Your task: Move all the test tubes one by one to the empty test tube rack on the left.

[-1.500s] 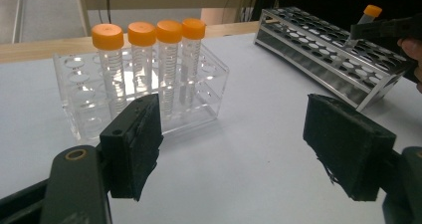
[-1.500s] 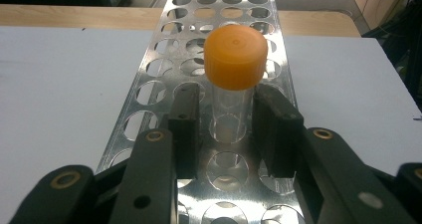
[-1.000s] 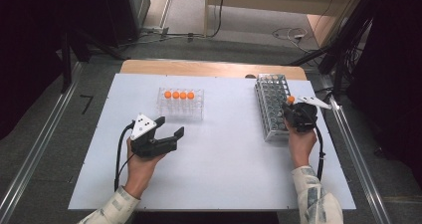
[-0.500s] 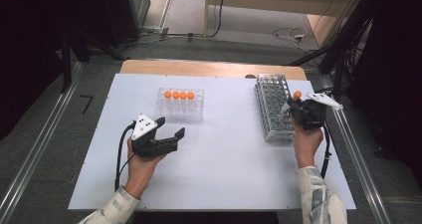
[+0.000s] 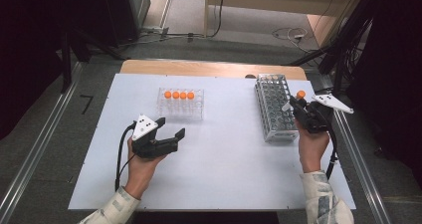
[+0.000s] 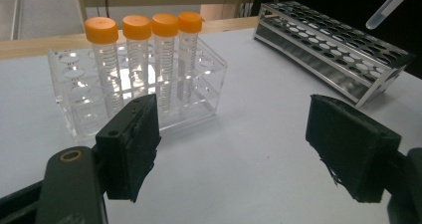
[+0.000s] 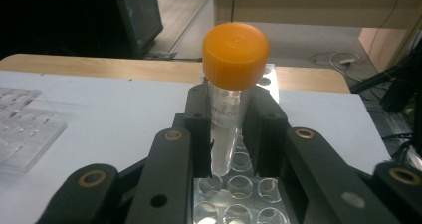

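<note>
Right tool (image 7: pixel 226 134) clamped 1 orange-capped tube (image 7: pixel 230 84) above the metal rack (image 5: pixel 274 107), left tool (image 5: pixel 169 134) stood wide and empty; a tilted tube risked snagging a rack hole.

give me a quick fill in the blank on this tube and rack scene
1. The clear rack holds ____ orange-capped tubes.
2. The right gripper is shut on a tube with an ____ cap.
3. The left gripper has its fingers ____, with nothing between them.
4. The held tube hangs above the ____ rack.

Missing words: four; orange; open; metal
</note>
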A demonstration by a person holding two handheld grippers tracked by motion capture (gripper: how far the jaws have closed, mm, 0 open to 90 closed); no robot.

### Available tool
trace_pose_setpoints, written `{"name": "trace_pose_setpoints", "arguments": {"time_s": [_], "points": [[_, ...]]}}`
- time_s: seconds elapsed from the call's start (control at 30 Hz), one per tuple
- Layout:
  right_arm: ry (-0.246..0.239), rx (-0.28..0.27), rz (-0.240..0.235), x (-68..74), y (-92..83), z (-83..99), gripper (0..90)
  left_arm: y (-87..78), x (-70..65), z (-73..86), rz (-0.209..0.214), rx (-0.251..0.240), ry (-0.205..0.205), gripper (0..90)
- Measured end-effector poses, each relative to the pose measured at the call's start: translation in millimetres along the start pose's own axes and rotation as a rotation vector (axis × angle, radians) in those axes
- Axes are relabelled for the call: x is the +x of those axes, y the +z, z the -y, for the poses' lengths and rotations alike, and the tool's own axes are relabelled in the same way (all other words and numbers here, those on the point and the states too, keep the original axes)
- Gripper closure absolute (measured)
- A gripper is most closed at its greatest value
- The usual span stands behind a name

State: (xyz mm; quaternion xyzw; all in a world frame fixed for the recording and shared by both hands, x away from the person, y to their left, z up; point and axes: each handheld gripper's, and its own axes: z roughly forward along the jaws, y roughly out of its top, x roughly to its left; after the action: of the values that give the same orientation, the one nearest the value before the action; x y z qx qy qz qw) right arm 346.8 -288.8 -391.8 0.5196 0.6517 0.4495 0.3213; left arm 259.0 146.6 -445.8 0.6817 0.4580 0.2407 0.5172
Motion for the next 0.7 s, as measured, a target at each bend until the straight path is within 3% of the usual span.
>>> {"name": "trace_pose_setpoints", "arguments": {"time_s": [0.27,0.7], "points": [[-0.045,0.008,-0.064,19.7,-9.6,1.0,72.2,-1.0,-0.2,-0.3,0.000,-0.003,0.003,21.5],[-0.100,0.058,-0.149,49.8,-4.8,13.6,72.2,-1.8,-0.9,-0.4,0.002,-0.004,0.004,21.5]]}}
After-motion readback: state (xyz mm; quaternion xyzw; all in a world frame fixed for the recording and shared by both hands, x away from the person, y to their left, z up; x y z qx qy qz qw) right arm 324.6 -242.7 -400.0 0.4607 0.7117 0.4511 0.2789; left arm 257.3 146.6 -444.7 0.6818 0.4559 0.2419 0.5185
